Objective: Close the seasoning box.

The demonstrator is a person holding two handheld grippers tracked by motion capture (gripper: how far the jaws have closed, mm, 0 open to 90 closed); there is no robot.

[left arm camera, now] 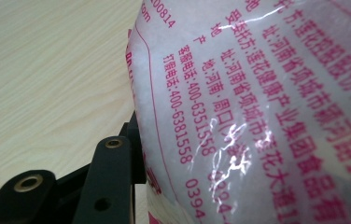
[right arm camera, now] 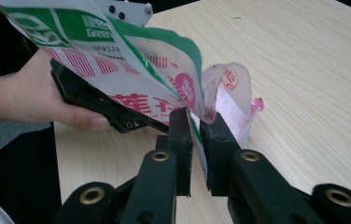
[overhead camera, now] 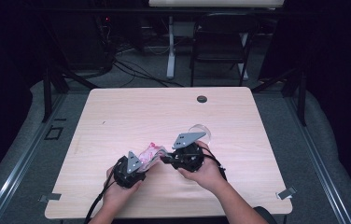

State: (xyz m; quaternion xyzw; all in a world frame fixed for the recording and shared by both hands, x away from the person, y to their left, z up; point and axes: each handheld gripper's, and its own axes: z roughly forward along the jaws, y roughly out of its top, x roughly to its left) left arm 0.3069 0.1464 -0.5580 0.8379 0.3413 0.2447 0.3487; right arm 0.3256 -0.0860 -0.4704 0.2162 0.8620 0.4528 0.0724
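Observation:
A plastic bag (overhead camera: 151,153) with pink print and a green top edge hangs just above the wooden table (overhead camera: 131,112), stretched between both grippers. My left gripper (overhead camera: 144,164) holds its lower left part; in the left gripper view the bag (left arm camera: 257,116) presses against one black finger (left arm camera: 110,172) and hides the other. My right gripper (right arm camera: 197,128) is shut on the bag's torn edge (right arm camera: 201,93). In the right gripper view a hand (right arm camera: 33,98) holds the left gripper (right arm camera: 94,100) under the bag. The right gripper (overhead camera: 165,158) sits right of the bag in the high view.
A clear round container (overhead camera: 201,131) stands on the table just behind my right hand. A dark round plug (overhead camera: 202,99) sits near the far edge. A folding chair (overhead camera: 220,42) and cables stand on the floor beyond the table.

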